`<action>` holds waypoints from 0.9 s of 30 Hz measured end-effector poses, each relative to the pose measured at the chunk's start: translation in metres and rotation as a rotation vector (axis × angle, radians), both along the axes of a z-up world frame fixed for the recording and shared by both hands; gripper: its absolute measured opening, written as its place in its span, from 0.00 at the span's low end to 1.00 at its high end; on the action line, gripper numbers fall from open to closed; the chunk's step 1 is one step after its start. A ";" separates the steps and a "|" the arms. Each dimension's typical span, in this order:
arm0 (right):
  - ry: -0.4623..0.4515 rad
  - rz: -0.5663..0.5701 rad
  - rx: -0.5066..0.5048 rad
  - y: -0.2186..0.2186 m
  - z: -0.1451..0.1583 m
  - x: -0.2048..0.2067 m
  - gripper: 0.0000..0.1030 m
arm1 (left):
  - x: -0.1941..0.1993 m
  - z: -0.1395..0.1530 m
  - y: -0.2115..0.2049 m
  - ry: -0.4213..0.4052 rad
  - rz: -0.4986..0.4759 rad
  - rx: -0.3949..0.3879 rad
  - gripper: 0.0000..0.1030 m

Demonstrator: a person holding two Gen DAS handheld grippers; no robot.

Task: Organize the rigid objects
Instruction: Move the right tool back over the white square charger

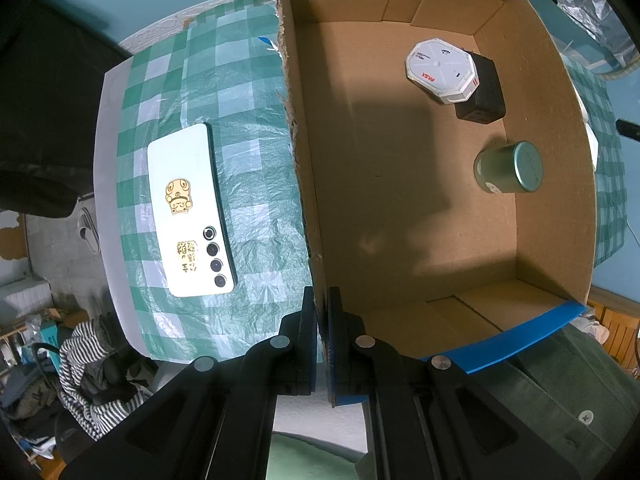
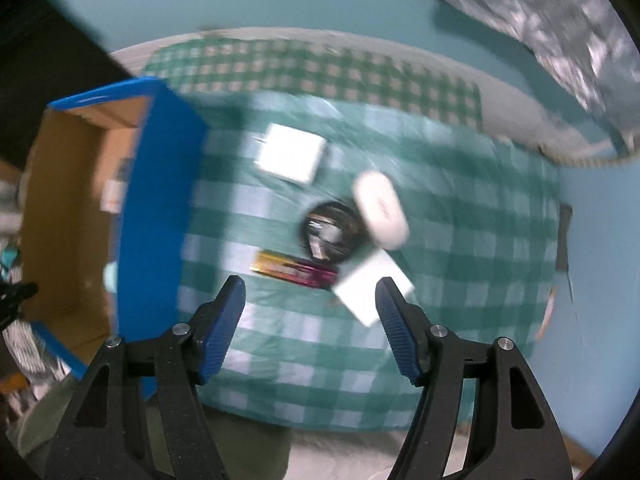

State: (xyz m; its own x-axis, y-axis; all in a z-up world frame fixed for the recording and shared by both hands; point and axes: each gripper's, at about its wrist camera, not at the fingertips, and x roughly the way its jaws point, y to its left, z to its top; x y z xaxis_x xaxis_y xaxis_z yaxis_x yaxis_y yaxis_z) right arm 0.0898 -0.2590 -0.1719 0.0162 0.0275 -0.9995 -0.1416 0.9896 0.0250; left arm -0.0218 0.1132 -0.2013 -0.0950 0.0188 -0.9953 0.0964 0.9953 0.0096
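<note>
An open cardboard box with blue outer walls stands on the green checked cloth. My left gripper is shut on the box's near wall. Inside lie a white octagonal case on a black block and a green tin. A white phone rests on the cloth left of the box. My right gripper hangs open and empty over the cloth, right of the box. Ahead of it lie a gold and magenta bar, a black coil, a white oval case and two white blocks.
The checked cloth ends at a pale table edge near the teal wall. Silvery foil hangs at the upper right. Striped clothing and clutter lie below the table's left side. A green sleeve is at the lower right.
</note>
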 end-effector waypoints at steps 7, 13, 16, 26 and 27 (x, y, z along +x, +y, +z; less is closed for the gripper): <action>0.082 -0.195 0.013 -0.047 -0.039 0.006 0.66 | 0.000 0.000 0.000 0.001 0.002 0.000 0.04; 0.127 -0.339 0.053 -0.066 -0.063 0.007 0.66 | 0.000 0.000 0.000 0.001 0.001 0.000 0.04; 0.142 -0.393 0.062 -0.071 -0.072 0.007 0.66 | 0.000 0.000 0.000 0.001 0.002 0.000 0.04; 0.158 -0.395 0.039 -0.068 -0.086 0.006 0.62 | 0.000 0.000 0.000 0.001 0.001 0.000 0.04; 0.154 -0.395 0.042 -0.068 -0.086 0.005 0.60 | -0.001 0.000 0.000 0.001 0.001 -0.001 0.04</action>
State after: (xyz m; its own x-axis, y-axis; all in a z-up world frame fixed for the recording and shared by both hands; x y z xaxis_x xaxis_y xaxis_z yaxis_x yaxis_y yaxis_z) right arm 0.0952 -0.3273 -0.2584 -0.1163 0.0896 -0.9892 0.2565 0.9648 0.0572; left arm -0.0227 0.1135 -0.2012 -0.0962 0.0182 -0.9952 0.0958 0.9954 0.0090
